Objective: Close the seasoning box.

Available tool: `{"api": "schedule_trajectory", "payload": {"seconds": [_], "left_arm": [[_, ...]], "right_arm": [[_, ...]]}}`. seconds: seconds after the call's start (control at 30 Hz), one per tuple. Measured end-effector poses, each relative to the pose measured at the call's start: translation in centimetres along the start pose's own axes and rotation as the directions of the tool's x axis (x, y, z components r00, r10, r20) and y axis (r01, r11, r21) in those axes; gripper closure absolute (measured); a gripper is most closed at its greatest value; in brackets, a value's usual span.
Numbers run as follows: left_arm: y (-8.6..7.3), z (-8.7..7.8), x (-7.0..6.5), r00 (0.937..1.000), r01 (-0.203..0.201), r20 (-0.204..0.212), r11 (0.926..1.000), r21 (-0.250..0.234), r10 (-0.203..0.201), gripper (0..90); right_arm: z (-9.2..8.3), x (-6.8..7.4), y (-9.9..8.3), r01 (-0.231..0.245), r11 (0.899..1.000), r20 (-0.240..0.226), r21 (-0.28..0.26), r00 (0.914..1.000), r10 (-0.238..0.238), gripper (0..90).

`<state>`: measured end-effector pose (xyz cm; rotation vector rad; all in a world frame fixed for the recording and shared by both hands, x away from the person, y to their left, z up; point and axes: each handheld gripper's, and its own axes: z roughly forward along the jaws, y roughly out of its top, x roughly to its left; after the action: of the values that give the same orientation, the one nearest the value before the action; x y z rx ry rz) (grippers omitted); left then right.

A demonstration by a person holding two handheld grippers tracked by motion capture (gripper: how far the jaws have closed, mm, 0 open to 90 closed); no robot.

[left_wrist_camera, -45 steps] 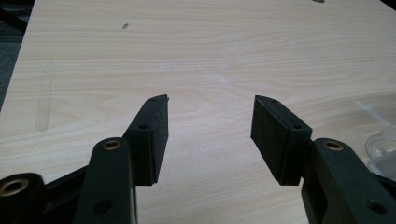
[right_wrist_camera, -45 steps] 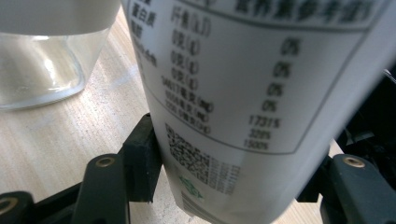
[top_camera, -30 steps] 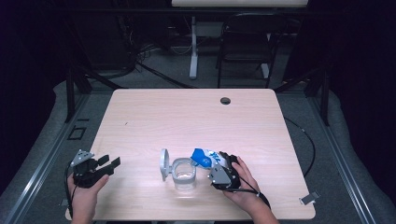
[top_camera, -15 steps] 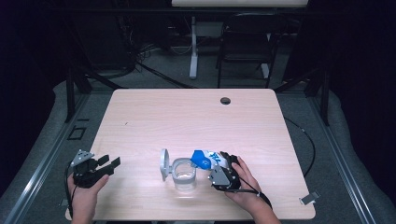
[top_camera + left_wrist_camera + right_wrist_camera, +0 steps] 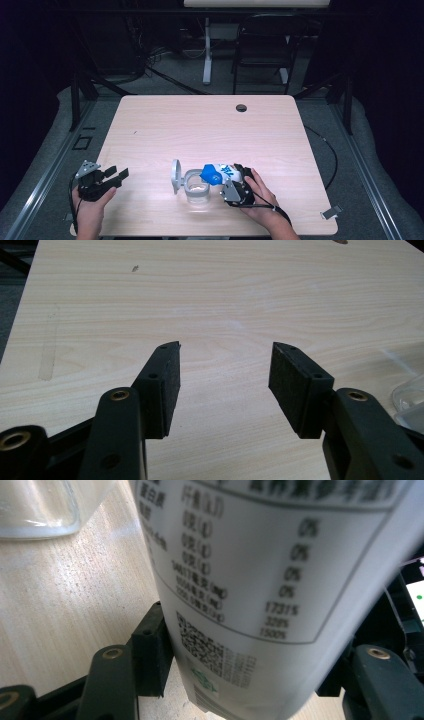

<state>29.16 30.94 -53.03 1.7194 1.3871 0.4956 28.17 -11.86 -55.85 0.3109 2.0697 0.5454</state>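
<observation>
High view: right claw (image 5: pixel 231 181) squeezes the white bottle (image 5: pixel 220 172), tipped so its blue top leans over the glass jar (image 5: pixel 196 184) on the counter (image 5: pixel 200 125), likely to pour. Left claw (image 5: pixel 109 176) waits wide, holding nothing.

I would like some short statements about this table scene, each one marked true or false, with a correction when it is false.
1. The right gripper is closed on a white bottle with a blue cap. True.
2. The left gripper holds the glass jar. False: its jaws stand open with nothing between them, above bare table.
3. The bottle is tilted with its cap over the glass jar. True.
4. The jar's lid is shut. False: the lid stands open at the jar's left side.
5. A dark round hole is near the table's far edge. True.
</observation>
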Motion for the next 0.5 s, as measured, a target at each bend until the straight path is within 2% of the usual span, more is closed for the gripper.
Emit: {"api": "schedule_trajectory", "payload": {"seconds": [0.3,0.4,0.43,0.5], "left_arm": [[0.00,-0.02,-0.03,1.0000,0.001,0.001,1.0000,-0.002,-0.001,47.0],[0.01,0.00,-0.03,1.0000,0.005,0.002,1.0000,-0.003,-0.005,47.0],[0.04,-0.02,-0.03,1.0000,0.005,0.003,1.0000,0.001,-0.005,47.0],[0.09,-0.01,-0.04,1.0000,0.003,0.004,1.0000,-0.007,-0.003,47.0]], "right_arm": [[0.13,0.20,0.15,0.004,1.000,0.002,-0.013,1.0000,-0.004,39.4],[0.14,0.27,0.30,0.016,1.000,0.006,-0.009,0.9999,-0.016,39.5],[0.03,0.20,0.42,0.039,0.999,0.012,0.009,0.9992,-0.039,39.5],[0.08,0.22,0.44,0.039,0.999,0.013,-0.005,0.9992,-0.039,39.5]]}}
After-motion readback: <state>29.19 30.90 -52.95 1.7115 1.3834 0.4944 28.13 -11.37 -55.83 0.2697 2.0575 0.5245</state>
